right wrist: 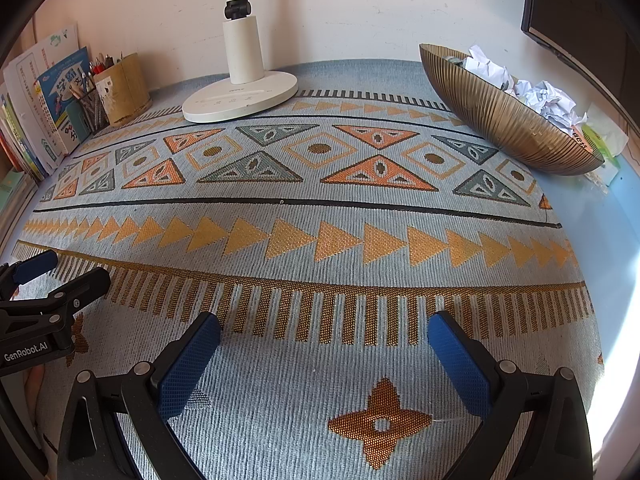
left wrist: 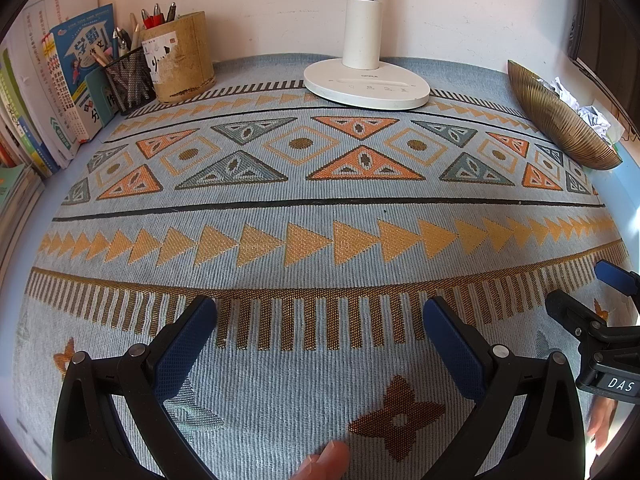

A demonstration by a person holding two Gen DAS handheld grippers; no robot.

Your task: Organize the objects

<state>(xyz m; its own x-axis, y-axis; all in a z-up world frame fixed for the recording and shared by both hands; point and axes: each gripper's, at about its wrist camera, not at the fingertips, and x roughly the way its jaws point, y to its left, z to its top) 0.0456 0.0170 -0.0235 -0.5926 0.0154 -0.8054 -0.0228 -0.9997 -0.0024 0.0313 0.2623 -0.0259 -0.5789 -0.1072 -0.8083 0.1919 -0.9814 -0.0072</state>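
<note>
While both grippers hover low over the patterned cloth, nothing is held.

Left wrist view: left gripper [left wrist: 320,312] at bottom of frame, fingers [left wrist: 186,350] spread wide, empty. Right gripper [left wrist: 592,292] enters at right edge, also spread. Pen holders [left wrist: 176,60] and books [left wrist: 60,88] upper left; lamp [left wrist: 366,80] top centre; ribbed bowl [left wrist: 560,124] upper right, with crumpled paper [left wrist: 592,114] showing over its rim.

Right wrist view: right gripper [right wrist: 324,334] at bottom, fingers [right wrist: 458,364] apart, empty. Bowl [right wrist: 500,120] upper right, paper balls [right wrist: 536,94] heaped inside. Tabletop [right wrist: 616,216] bare at right edge.

Judgement: likely objects to sort are the paper balls. Very light, soft, crushable, not fragile; a loose pinch across a wad's middle should do. Bowl looks stiff and smooth; grip its rim if moved. Which item is meant, cannot tell.
</note>
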